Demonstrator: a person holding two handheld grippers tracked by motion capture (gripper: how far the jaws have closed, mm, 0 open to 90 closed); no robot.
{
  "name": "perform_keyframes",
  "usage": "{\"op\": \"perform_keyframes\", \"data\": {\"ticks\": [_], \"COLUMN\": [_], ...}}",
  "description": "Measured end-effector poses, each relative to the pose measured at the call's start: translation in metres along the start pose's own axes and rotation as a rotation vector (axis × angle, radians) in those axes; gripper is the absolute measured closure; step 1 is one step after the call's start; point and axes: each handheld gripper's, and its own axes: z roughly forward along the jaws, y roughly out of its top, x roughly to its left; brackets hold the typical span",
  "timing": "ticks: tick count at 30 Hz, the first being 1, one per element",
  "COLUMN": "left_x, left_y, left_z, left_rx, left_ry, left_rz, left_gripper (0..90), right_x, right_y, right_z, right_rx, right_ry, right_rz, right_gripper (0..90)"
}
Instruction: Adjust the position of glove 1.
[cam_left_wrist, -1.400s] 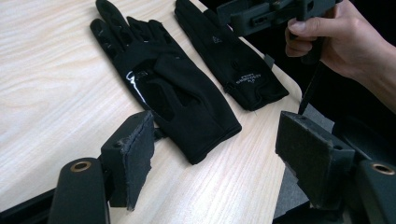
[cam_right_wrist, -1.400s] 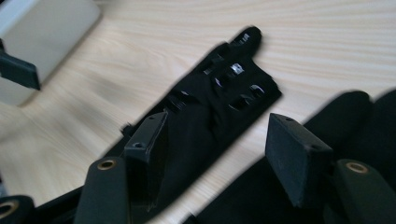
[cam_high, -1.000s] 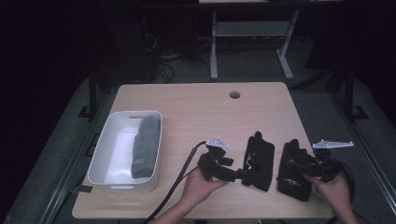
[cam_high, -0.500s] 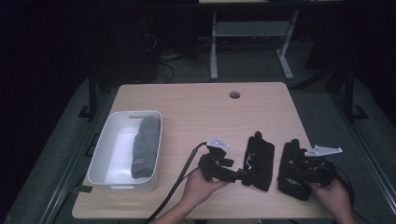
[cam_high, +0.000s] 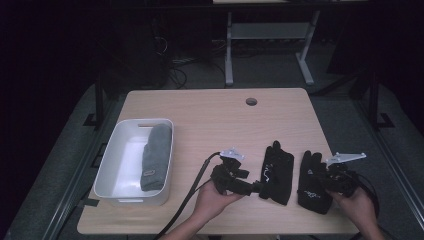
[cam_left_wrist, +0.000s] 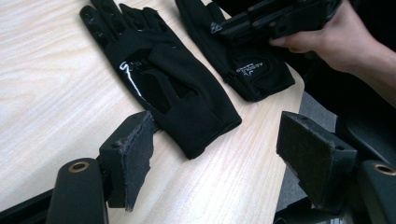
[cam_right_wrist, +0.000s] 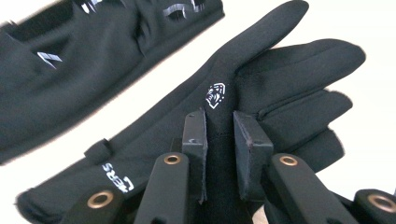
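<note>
Right now your right gripper sits at the lower right of the high view, on top of the soft black cloth glove with a small white badge. That glove lies flat on the light wooden table, close to its right edge. Its long way runs from the cuff at the bottom of the frame up to the finger ends higher up. Your right hand is the nearer one, so this glove is its job.

Look at the right gripper view. The two black pads have just been closing, and a fold of the glove's cloth stands up between them. The pads press on it from both sides, just below the white badge. So the right gripper is pinching the glove. I think a lift comes next, and the cloth may slip if the pinch is thin.

Your left gripper is at the lower middle of the high view. Its jaws are spread wide and hold nothing. One pad sits just beside the cuff of the second black glove with shiny marks, which stretches away toward the upper left of the left gripper view.

A white plastic tub stands at the left of the high view, with a grey woolly mitten inside.
</note>
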Motion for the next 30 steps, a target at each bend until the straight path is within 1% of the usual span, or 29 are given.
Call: {"op": "perform_keyframes", "data": {"ticks": [1,2,3,6,7,8,9,11,12,13,14,15,17,18,19,21,22,23,24,25,26,27,28,30], "left_x": [0.0,0.001,0.001,0.0,0.0,0.0,0.0,0.0,0.0,0.001,0.001,0.001,0.002,0.002,0.003,0.003,0.004,0.005,0.005,0.005,0.005,0.006,0.006,0.007], "left_y": [0.0,0.0,0.0,0.0,0.0,0.0,0.0,-0.001,-0.001,-0.001,-0.001,-0.001,-0.001,-0.001,-0.002,-0.002,-0.002,-0.003,-0.003,-0.004,-0.004,-0.004,-0.004,-0.005], "left_z": [0.0,0.0,-0.001,-0.002,-0.002,-0.003,-0.004,-0.005,-0.005,-0.006,-0.006,-0.007,-0.008,-0.008,-0.009,-0.009,-0.01,-0.011,-0.011,-0.011,-0.011,-0.013,-0.013,-0.014], "left_rx": [0.0,-0.002,-0.003,-0.002,-0.007,-0.009,-0.009,-0.009,-0.009,-0.01,-0.01,-0.013,-0.012,-0.012,-0.017,-0.018,-0.018,-0.017,-0.017,-0.018,-0.018,-0.021,-0.021,-0.023], "left_ry": [0.0,0.0,0.001,0.003,0.003,0.004,0.005,0.006,0.006,0.007,0.007,0.008,0.008,0.008,0.009,0.008,0.009,0.012,0.012,0.012,0.012,0.012,0.012,0.014], "left_rz": [0.0,-0.002,-0.004,0.002,-0.001,-0.001,0.002,0.001,0.001,0.002,0.002,0.002,0.0,0.0,-0.003,-0.004,-0.003,-0.006,-0.006,-0.007,-0.007,-0.007,-0.007,-0.01], "left_gripper": [26.9,26.9,26.9,26.9,26.8,26.8,26.8,26.8,26.8,26.8,26.8,26.7,26.7,26.6,26.6,26.6,26.6,26.5,26.5,26.5,26.6,26.5,26.5,26.5], "right_x": [0.0,0.0,0.004,0.007,0.011,0.011,0.016,0.02,0.02,0.024,0.024,0.03,0.035,0.035,0.039,0.043,0.043,0.046,0.046,0.049,0.049,0.051,0.051,0.053], "right_y": [0.002,0.002,0.008,0.013,0.02,0.02,0.027,0.034,0.034,0.041,0.041,0.047,0.054,0.054,0.06,0.065,0.065,0.07,0.07,0.075,0.075,0.079,0.079,0.082], "right_z": [-0.003,-0.003,-0.011,-0.015,-0.02,-0.02,-0.024,-0.026,-0.026,-0.028,-0.028,-0.027,-0.025,-0.025,-0.019,-0.013,-0.013,-0.006,-0.006,0.0,0.0,0.006,0.006,0.011], "right_rx": [-0.011,-0.011,-0.028,-0.036,-0.054,-0.054,-0.07,-0.08,-0.08,-0.094,-0.094,-0.11,-0.123,-0.123,-0.13,-0.131,-0.131,-0.13,-0.13,-0.131,-0.131,-0.132,-0.132,-0.129], "right_ry": [0.009,0.009,0.009,0.013,0.025,0.025,0.033,0.043,0.043,0.057,0.057,0.071,0.091,0.091,0.109,0.114,0.114,0.115,0.115,0.123,0.123,0.124,0.124,0.135], "right_rz": [0.011,0.011,0.009,-0.004,-0.005,-0.005,-0.01,-0.011,-0.011,-0.011,-0.011,-0.011,0.007,0.007,0.018,0.021,0.021,0.023,0.023,0.032,0.032,0.036,0.036,0.051], "right_gripper": [75.9,75.9,76.0,75.9,75.9,75.9,75.9,75.9,75.9,75.8,75.8,75.8,75.6,75.6,75.5,75.5,75.5,75.4,75.4,75.4,75.4,75.2,75.2,75.2]}}
